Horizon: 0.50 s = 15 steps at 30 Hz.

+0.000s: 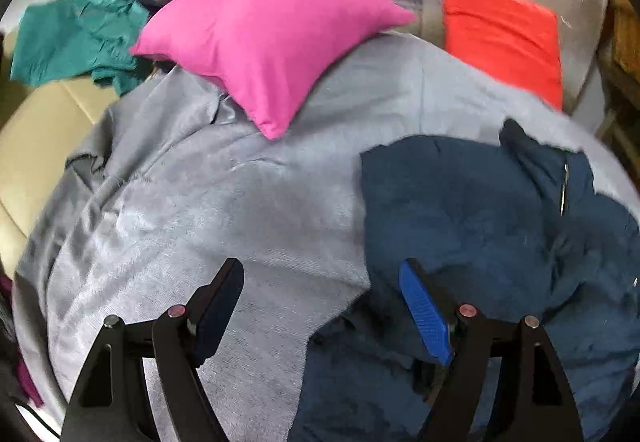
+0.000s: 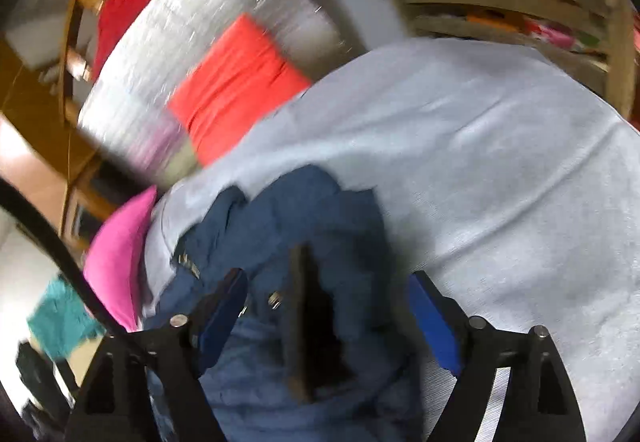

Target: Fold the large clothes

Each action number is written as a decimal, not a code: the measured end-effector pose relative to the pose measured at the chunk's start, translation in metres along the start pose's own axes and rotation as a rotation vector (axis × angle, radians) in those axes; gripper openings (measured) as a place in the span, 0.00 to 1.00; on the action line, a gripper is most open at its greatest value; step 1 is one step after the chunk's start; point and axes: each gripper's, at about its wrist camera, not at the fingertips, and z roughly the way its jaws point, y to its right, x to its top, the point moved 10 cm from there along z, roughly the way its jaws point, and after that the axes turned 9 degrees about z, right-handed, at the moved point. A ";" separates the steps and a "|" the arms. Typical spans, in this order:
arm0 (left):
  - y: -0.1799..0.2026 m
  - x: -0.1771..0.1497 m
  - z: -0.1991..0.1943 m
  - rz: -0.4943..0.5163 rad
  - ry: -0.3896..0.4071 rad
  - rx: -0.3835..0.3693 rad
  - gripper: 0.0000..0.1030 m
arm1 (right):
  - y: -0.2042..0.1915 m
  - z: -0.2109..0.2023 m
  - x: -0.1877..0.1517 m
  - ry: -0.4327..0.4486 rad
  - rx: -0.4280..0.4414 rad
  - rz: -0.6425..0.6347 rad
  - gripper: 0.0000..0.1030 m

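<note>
One grey blanket (image 1: 240, 202) covers the seat, with the crumpled navy garment (image 1: 480, 210) lying on it. The left gripper (image 1: 322, 306) hangs released, the garment's edge beneath its right finger. The right gripper (image 2: 328, 316) gapes directly over the garment, grasping nothing.

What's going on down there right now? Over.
Left gripper and right gripper open, empty. Navy garment crumpled on grey cover, unfolded. Pink cushion nearby.
</note>
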 end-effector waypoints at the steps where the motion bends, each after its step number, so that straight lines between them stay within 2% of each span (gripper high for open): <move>1: -0.003 -0.001 0.004 -0.017 -0.011 -0.013 0.79 | 0.001 0.004 -0.001 -0.019 0.003 0.018 0.82; 6: 0.004 -0.017 0.031 -0.076 -0.101 -0.107 0.78 | 0.000 0.054 -0.031 -0.213 0.002 0.024 0.82; 9: 0.024 -0.022 0.037 -0.072 -0.130 -0.185 0.78 | -0.005 0.065 -0.048 -0.254 -0.013 -0.031 0.81; 12: 0.034 -0.020 0.038 -0.066 -0.126 -0.212 0.76 | -0.014 0.058 -0.060 -0.243 -0.051 -0.141 0.56; 13: 0.038 -0.020 0.039 -0.067 -0.128 -0.227 0.67 | -0.015 0.057 -0.059 -0.234 -0.063 -0.162 0.47; 14: 0.041 -0.020 0.039 -0.072 -0.128 -0.246 0.62 | -0.017 0.054 -0.058 -0.219 -0.071 -0.183 0.43; 15: 0.045 -0.020 0.040 -0.081 -0.129 -0.277 0.52 | -0.021 0.053 -0.057 -0.206 -0.076 -0.190 0.38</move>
